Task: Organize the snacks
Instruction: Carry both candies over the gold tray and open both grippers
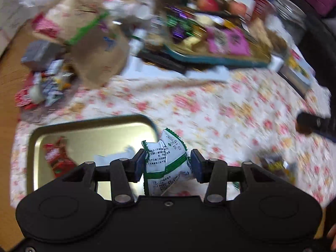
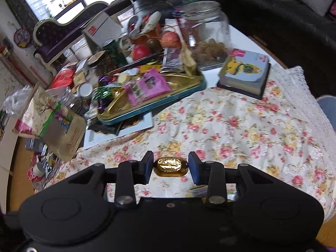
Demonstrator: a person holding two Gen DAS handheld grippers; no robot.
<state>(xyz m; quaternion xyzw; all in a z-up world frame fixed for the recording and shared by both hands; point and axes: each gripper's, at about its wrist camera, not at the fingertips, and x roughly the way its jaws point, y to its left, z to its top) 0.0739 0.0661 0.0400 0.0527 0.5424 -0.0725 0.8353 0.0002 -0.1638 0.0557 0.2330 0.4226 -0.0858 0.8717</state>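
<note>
A flowered tablecloth [image 2: 241,130] covers a cluttered table. Above it the left gripper [image 1: 167,164] pinches a white-and-green snack packet [image 1: 166,163] just beside an open metal tin [image 1: 94,130]. The right gripper [image 2: 170,169] clamps a gold-wrapped candy [image 2: 170,166]. Behind them sits a teal tray [image 2: 151,107] of sweets.

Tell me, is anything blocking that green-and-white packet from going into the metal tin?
Nothing visible does. The left gripper holds the green-and-white packet right at the metal tin's open edge; inside lie only a red wrapper and something white.
</note>
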